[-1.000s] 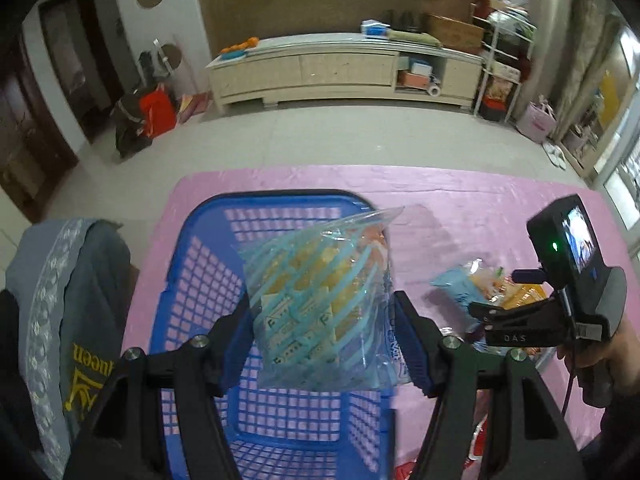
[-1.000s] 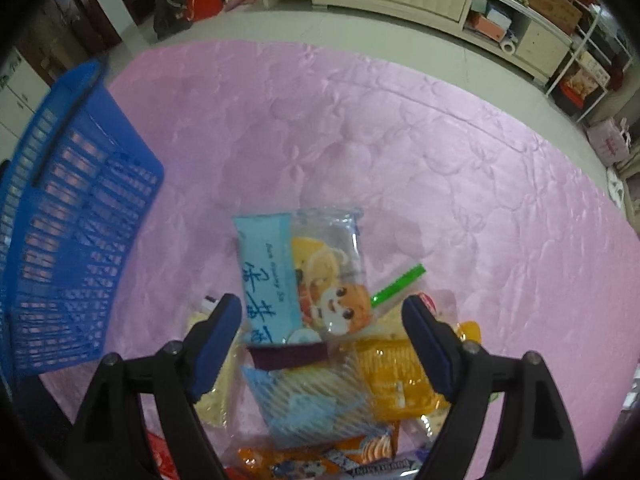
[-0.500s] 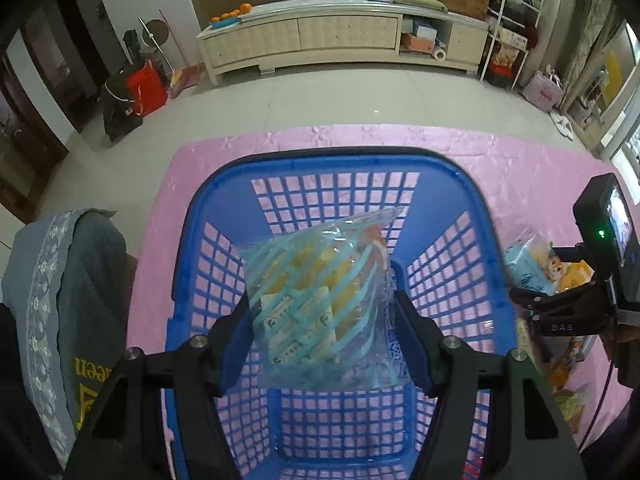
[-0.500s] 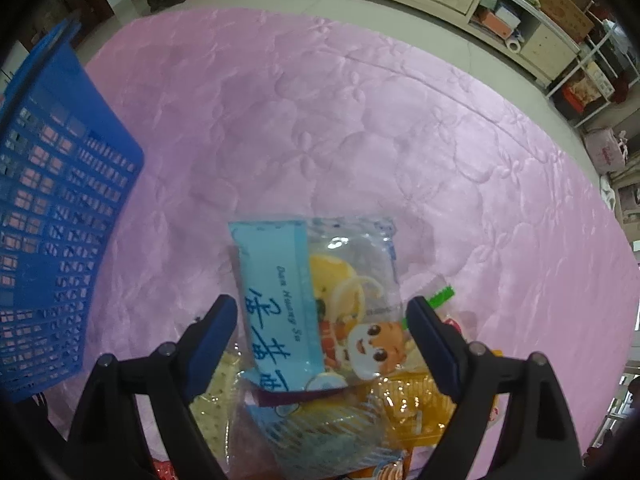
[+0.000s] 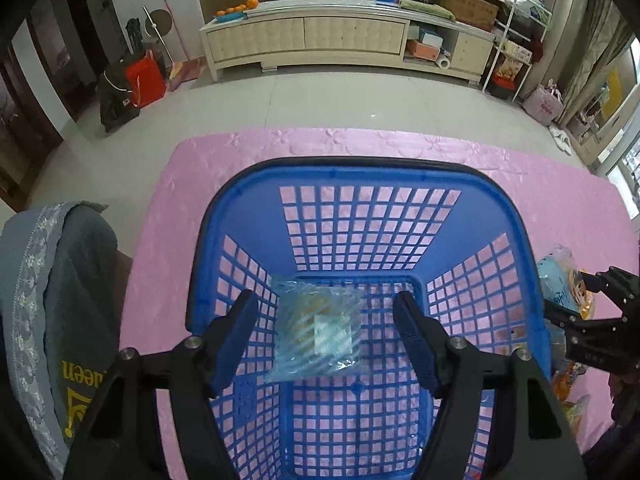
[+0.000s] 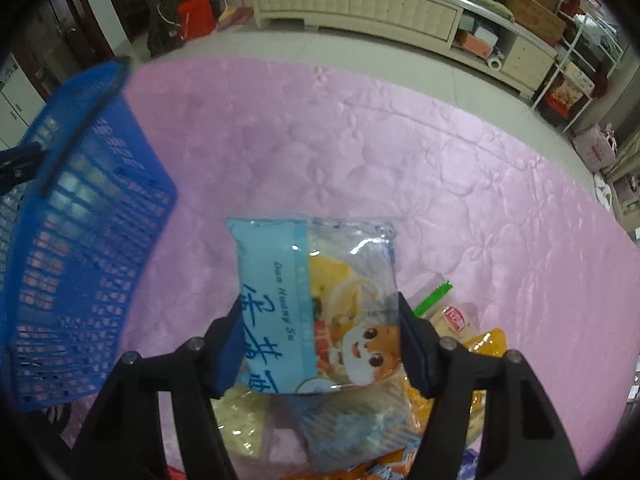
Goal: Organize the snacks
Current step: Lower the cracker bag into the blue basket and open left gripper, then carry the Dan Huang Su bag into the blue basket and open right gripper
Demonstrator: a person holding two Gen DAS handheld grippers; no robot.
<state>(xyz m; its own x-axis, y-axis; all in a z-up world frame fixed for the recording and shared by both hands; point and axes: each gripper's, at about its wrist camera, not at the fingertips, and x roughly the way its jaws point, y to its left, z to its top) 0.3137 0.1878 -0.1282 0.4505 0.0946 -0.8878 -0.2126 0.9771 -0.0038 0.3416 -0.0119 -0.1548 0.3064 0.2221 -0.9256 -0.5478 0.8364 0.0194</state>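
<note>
A blue mesh basket (image 5: 516,216) stands on the pink tablecloth (image 5: 360,144). On its floor lies a clear bag with pale blue stripes (image 5: 316,328). My left gripper (image 5: 326,336) hangs above that bag, jaws opening, with nothing between the pads. In the right wrist view my right gripper (image 6: 322,344) is closing on a light blue snack packet with a cartoon face (image 6: 312,288). Both pads press on its side edges, over the snack pile. That packet (image 5: 556,280) also shows at the right edge of the left wrist view.
Orange packets (image 6: 484,344) and a pale packet (image 6: 240,416) lie under the held one. The basket (image 6: 80,240) stands to the left of the pile. A grey garment (image 5: 60,300) hangs at the table's left. A long cabinet (image 5: 340,36) stands across the floor.
The left gripper moved over the basket and let go of the striped bag, which dropped to the basket floor. The right jaws narrowed onto the blue packet, which now looks closer.
</note>
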